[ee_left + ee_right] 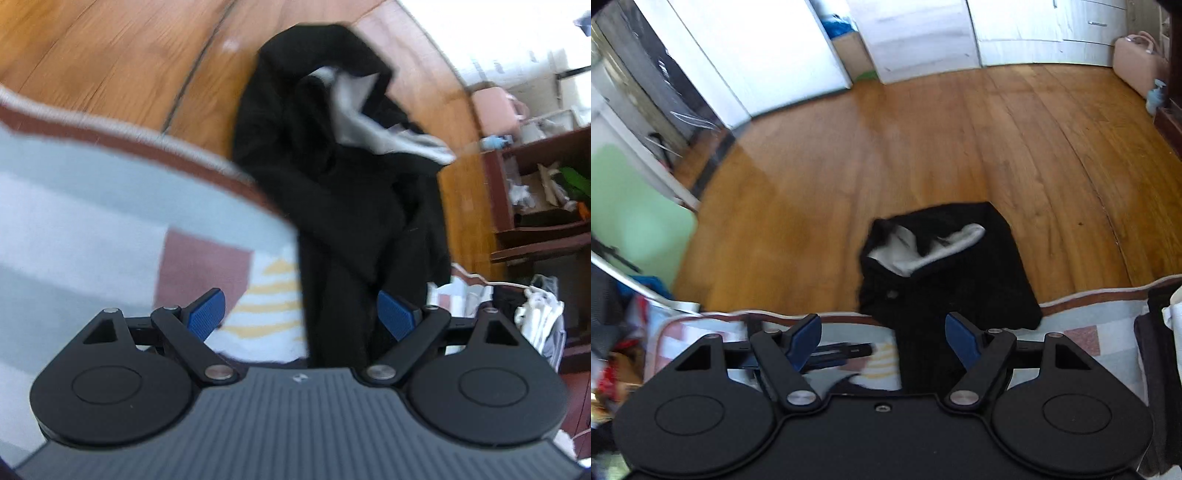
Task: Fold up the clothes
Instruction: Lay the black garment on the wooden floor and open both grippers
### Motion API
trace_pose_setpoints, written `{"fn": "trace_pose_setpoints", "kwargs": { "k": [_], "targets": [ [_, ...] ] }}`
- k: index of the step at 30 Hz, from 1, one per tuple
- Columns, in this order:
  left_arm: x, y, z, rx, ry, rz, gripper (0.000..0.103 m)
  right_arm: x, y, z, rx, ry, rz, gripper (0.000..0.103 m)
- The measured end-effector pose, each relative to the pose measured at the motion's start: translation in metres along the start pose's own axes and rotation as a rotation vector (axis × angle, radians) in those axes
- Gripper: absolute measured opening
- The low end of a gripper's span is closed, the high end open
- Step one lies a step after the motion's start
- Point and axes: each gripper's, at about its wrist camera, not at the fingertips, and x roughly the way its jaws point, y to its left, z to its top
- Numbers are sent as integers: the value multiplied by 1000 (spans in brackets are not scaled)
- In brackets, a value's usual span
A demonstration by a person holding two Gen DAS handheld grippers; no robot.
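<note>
**Black trousers hang off the blanket onto the floor**

Black trousers [343, 192] lie partly on a patterned blanket [92, 206] and partly on the wooden floor [923, 140]. Their top end is out on the floor, and white lining [923, 247] shows there, turned out. The rest of the dark cloth runs back over the blanket's red-brown edge toward both grippers.

The left gripper [301, 315] has its jaws wide apart. The dark cloth passes between its blue pads [207, 314], nearer the right one. The pads do not squeeze it.

The right gripper [882, 339] also has its jaws spread open. The black cloth lies between and under its blue pads [962, 341]. I cannot tell if the pads touch it.

The blanket has grey, pink, white and yellow patches. A pink bag [1137, 62] stands by the white cupboards [923, 33] at the far wall. A dark wooden shelf [546, 221] with clutter stands to the right in the left wrist view. Both views are a little blurred.
</note>
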Motion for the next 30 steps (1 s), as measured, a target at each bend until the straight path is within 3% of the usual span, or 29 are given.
{"fn": "trace_pose_setpoints", "kwargs": {
  "k": [3,7,9,13,15,16,17,18,21,23,27,30],
  "targets": [
    [-2,-7,-1,55,-22,12,87,51,-13,-15,-22,8,-15,77],
    [8,-26,3,152,-74,85,87,128,-42,-51,-15,-107,-38,76],
    [14,-32,7,195,-103,121,88,163,-51,-65,-22,-18,-119,72],
    [19,-31,17,214,-121,65,88,192,-40,-79,-248,9,-212,71],
    [22,-33,23,207,-133,49,88,205,-43,-81,-253,38,-196,70],
    [22,-35,24,214,-144,44,88,212,-46,-82,-242,53,-181,57],
    [21,-36,24,225,-156,41,88,220,-51,-82,-221,79,-176,18],
    [21,-37,22,235,-159,42,88,221,-57,-81,-202,80,-176,5],
    [22,-39,17,265,-160,42,88,200,-74,-69,-153,-30,-194,6],
    [22,-43,13,287,-145,30,89,167,-89,-57,-99,-162,-234,5],
    [34,-60,-5,370,-31,-32,90,106,-131,-44,22,-422,-381,5],
    [52,-71,-25,378,68,-65,90,105,-162,-58,129,-447,-383,5]
  ]
}}
